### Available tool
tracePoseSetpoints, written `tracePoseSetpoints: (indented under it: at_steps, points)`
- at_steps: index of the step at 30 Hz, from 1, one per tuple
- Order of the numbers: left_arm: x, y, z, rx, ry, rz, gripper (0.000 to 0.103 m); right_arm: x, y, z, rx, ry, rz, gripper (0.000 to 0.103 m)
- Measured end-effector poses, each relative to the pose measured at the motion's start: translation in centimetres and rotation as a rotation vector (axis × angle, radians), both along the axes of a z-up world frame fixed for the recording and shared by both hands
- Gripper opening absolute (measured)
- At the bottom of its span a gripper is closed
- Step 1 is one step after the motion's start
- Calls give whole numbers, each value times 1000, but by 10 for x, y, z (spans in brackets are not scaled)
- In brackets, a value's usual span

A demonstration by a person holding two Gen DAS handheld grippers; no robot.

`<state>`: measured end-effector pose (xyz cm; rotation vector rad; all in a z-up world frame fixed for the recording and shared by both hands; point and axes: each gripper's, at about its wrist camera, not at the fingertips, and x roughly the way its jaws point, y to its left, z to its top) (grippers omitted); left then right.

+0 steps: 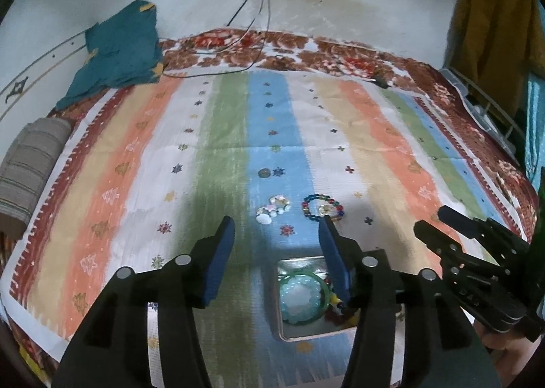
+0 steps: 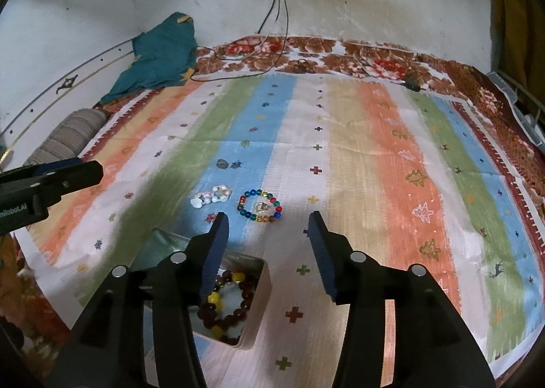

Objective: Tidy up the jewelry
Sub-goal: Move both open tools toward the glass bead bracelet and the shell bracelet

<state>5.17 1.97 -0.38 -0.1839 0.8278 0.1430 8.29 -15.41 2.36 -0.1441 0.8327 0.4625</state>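
Two pieces of jewelry lie loose on the striped bedspread [image 2: 357, 136]: a shell bracelet [image 2: 212, 196] and a multicoloured bead bracelet [image 2: 260, 205] just beside it, with a small dark round piece [image 2: 222, 163] farther up the blue stripe. Nearer the camera sits a metal tin [image 2: 259, 289], which already holds a dark red and yellow bead bracelet [image 2: 229, 299] and, seen from the left wrist, a green bangle [image 1: 303, 296]; it looks like the collecting place, set close so each piece has a short trip.

Both grippers point down at the bed. The left gripper [image 1: 277, 231] hangs over the tin with its jaws partly apart and nothing between them. The right gripper [image 2: 267, 228] stands likewise half wide and empty, just short of the bead bracelet. Judging by that aim, the two loose bracelets are the next to be picked up.
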Motion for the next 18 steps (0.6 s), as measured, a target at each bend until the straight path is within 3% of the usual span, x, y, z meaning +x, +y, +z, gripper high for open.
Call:
tracePoseSetpoints:
  at_steps: [8,18]
  points:
    - [17,0,-6,30,37,6,65,15,4,-9,-10,30,-3,61]
    - [40,7,-17,65,84,7,70,34,8,-19,-20,59,-16,67]
